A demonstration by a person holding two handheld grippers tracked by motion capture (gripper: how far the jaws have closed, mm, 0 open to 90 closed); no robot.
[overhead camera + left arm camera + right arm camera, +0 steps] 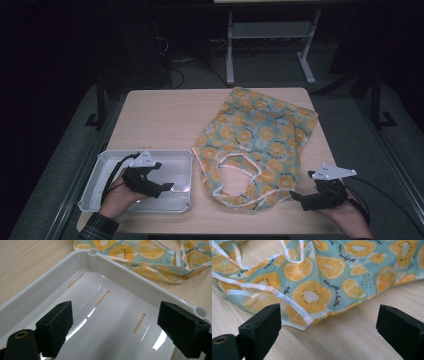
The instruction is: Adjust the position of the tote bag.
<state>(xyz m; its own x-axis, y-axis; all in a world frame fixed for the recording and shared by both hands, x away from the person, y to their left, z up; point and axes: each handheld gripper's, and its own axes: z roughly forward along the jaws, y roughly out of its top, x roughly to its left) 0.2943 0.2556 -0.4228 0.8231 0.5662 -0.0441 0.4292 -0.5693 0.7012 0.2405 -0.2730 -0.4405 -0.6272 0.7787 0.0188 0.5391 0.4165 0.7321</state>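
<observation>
Light wood-grain bench (165, 120), rounded corners, bare surface from 9 to 12 o'clock. Grey carpet floor (55, 165) all around it. White metal frame (230, 50) of another table at 12 o'clock, well behind the bench, with a slanted leg (306, 62) at 1 o'clock. Black cables (172, 67) on the floor at 11 o'clock. Dark upright stand (100, 102) just off the bench edge at 9 o'clock, another stand (376, 100) at 3 o'clock. Background dark, details unreadable.
</observation>
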